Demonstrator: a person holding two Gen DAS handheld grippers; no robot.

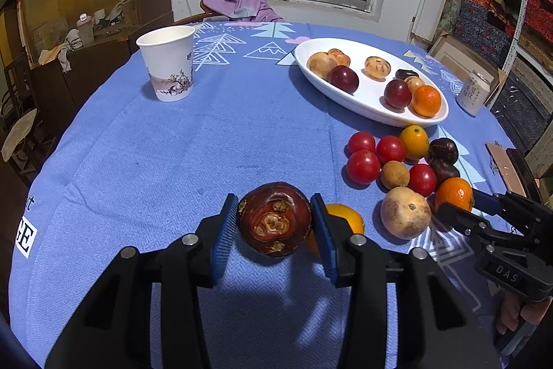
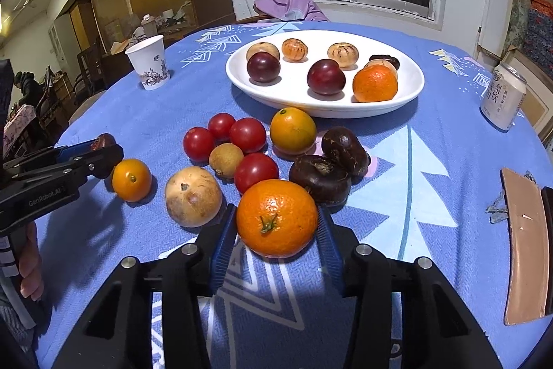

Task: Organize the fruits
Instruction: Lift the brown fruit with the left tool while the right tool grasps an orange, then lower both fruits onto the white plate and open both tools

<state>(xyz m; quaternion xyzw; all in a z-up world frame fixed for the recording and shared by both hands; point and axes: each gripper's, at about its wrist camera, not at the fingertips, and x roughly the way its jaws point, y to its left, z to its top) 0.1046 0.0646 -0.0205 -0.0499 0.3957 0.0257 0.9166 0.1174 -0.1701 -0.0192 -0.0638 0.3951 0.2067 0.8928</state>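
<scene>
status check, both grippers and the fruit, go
Left gripper shut on dark brown fruit. Right gripper clamped on orange. White dish partly filled; loose tomatoes and other fruit lie between.

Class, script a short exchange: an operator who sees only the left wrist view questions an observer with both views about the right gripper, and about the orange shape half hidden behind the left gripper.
Operator: In my view the right gripper is side-on. Is anything between its fingers?
Observer: Yes. The mandarin sits between its blue pads, which meet both its sides.
Operator: And the orange shape behind the left gripper?
Observer: It is a whole small orange fruit, lying on the tablecloth just beside that gripper, not held.
</scene>
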